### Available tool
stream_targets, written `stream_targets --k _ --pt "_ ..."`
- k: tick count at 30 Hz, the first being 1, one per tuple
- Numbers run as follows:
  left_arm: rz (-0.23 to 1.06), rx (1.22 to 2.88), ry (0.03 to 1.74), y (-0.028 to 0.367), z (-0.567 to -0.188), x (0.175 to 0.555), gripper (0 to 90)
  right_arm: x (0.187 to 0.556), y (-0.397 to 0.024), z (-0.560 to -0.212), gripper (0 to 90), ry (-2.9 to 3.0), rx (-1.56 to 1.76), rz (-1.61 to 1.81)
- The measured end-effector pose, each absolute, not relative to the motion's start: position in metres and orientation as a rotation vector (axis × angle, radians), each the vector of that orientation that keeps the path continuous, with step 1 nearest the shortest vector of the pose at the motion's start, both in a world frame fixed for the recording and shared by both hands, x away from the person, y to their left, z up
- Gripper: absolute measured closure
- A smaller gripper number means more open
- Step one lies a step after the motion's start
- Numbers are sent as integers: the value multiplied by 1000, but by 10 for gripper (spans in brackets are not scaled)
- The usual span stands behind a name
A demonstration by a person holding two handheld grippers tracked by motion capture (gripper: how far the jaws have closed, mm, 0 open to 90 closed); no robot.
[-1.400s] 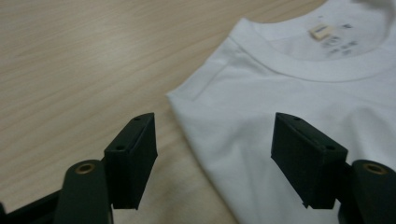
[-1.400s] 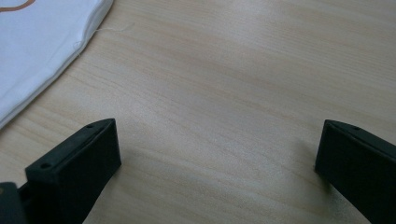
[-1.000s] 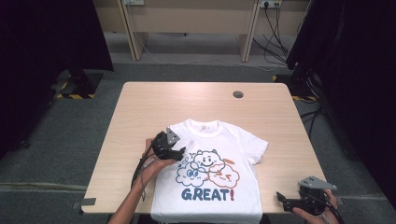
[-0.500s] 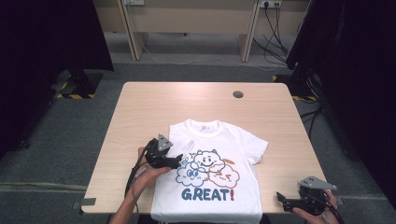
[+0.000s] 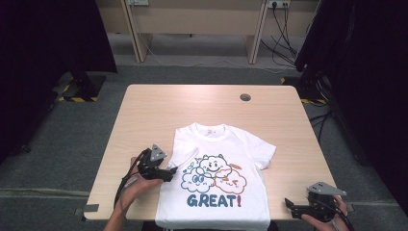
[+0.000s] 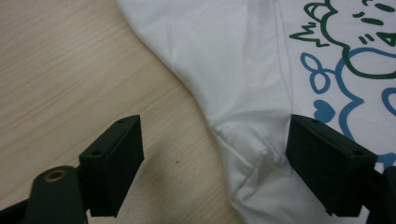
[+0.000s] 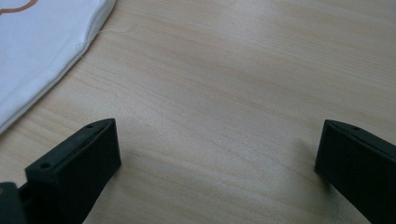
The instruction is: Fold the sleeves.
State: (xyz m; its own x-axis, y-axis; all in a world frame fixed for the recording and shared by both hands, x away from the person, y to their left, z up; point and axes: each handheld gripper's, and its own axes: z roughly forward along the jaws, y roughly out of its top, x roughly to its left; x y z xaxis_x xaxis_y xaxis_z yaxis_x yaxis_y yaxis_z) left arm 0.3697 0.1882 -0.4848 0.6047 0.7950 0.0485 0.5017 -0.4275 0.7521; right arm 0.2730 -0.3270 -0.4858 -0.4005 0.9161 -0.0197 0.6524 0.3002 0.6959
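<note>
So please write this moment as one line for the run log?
left tool: open, jaws just opening, at folded sleeve of T-shirt | right tool: open over bare table, beside hem

My left gripper [image 5: 169,172] is black, topped by a grey three-cornered plate with small dark holes. A black cable loops from its rear, over my left hand [image 5: 137,185]. My forearm is bare, no sleeve. In the left gripper view [image 6: 212,163], two black, blocky jaws with flat inner faces and small screw holes along the top edges; a brass-coloured ring sits in the body at lower left.

My right gripper [image 5: 288,206] is the same black build, with the same grey plate. In the right gripper view [image 7: 217,154], matte black jaws, small holes on top.
</note>
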Motion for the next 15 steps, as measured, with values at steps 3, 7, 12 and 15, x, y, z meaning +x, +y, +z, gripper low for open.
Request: stream_targets --k 3,7,12,15 --pt "496 2079 1003 189 -484 368 171 273 -327 -486 1 2159 1401 856" --pt "489 2014 1032 190 -484 372 170 273 -326 -486 1 2160 1402 857" --pt "484 1955 1071 190 -485 380 166 273 -326 -486 1 2161 1400 858" --pt "501 1957 1068 187 -489 382 168 273 -326 -486 1 2160 1400 859"
